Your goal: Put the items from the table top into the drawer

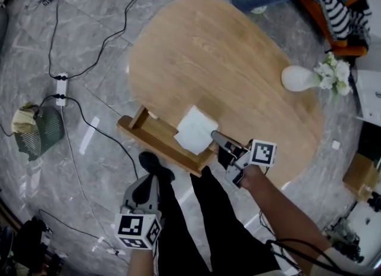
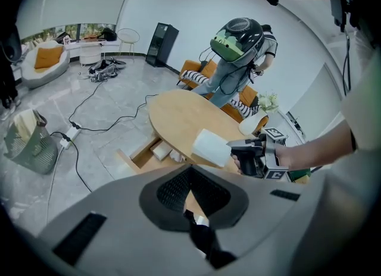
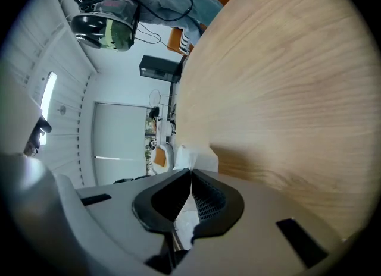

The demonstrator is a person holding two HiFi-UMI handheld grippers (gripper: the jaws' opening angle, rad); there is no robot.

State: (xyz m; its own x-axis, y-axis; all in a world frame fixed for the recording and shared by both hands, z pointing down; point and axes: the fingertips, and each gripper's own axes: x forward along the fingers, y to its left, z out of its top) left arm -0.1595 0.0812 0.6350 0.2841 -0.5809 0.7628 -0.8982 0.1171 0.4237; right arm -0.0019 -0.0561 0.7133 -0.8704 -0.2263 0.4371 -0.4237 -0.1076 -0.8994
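Observation:
A white folded napkin (image 1: 194, 129) hangs over the open wooden drawer (image 1: 149, 140) at the near edge of the oval wooden table (image 1: 226, 60). My right gripper (image 1: 215, 138) is shut on the napkin's right edge; in the right gripper view the napkin (image 3: 196, 159) sticks out past the closed jaws (image 3: 190, 175). The left gripper view shows the same napkin (image 2: 209, 148), the drawer (image 2: 144, 153) and a small white thing (image 2: 161, 149) inside it. My left gripper (image 1: 150, 163) hovers over the floor just in front of the drawer, shut and holding nothing.
A white vase with white flowers (image 1: 302, 78) lies on the table's right side. On the floor to the left are a green wire basket (image 1: 39, 132) and a power strip (image 1: 60, 84) with cables. A person (image 2: 237, 60) stands beyond the table by an orange chair (image 1: 342, 16).

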